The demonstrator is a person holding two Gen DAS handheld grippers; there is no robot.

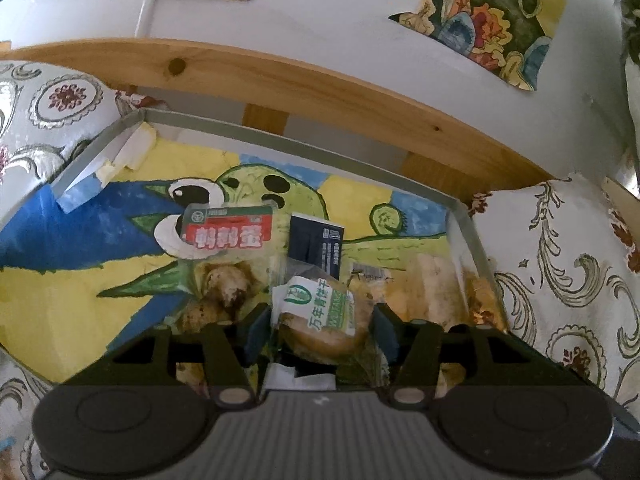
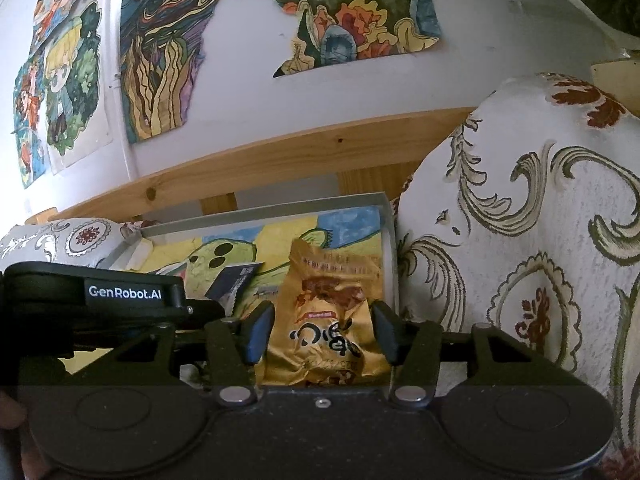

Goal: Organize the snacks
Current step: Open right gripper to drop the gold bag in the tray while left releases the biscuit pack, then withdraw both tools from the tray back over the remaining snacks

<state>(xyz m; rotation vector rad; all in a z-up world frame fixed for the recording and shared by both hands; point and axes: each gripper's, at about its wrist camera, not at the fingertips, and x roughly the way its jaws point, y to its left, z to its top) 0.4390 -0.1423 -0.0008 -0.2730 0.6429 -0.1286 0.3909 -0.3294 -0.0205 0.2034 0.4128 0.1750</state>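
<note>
Left gripper clamped on a clear snack packet with a green-and-white label — packet sits between both fingers, just above the tray floor. Ahead of it: a dark blue packet standing tilted, and a red-and-green labelled pack ahead-left, brown pieces showing through below its label. All inside a shallow tray lined with a green-bird drawing.

Right gripper clenched on a crumpled gold snack bag at the tray's right end, near the wall. Left gripper's body is visible to its left. Patterned cushion just right of the tray.
</note>
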